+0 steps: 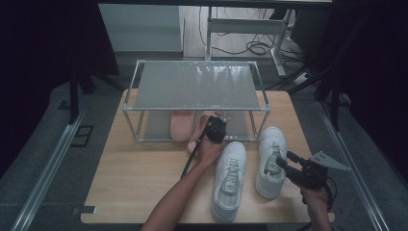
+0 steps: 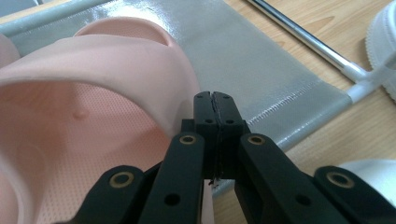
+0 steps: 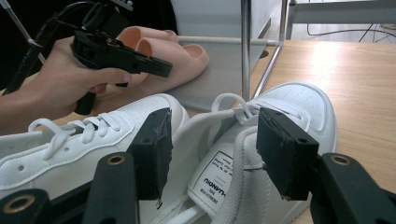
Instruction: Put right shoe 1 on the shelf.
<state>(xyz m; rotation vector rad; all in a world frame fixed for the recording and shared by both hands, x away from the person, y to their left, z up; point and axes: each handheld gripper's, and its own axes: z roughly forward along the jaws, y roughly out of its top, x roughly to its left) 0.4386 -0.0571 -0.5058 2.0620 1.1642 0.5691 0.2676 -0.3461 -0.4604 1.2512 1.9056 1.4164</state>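
Two pink slippers lie on the lower shelf [image 2: 261, 70] of a metal rack [image 1: 195, 84]. One slipper [image 1: 182, 124] lies to the left, and the other slipper [image 2: 107, 70] is right by my left gripper [image 1: 221, 118]. That gripper [image 2: 215, 99] is shut, its tips against the slipper's strap with nothing between the jaws; it also appears in the right gripper view [image 3: 163, 70]. Two white sneakers stand on the table, the left sneaker [image 1: 230, 178] and the right sneaker [image 1: 270, 159]. My right gripper [image 1: 280, 161] is open, its jaws [image 3: 217, 149] on either side of the right sneaker's tongue [image 3: 219, 172].
The wooden table [image 1: 134, 178] has bare room at its front left. The rack's upright posts [image 3: 246, 51] and low front rail [image 2: 322, 51] stand between the shelf and the sneakers. Desk legs and cables [image 1: 255, 48] lie on the floor beyond the table.
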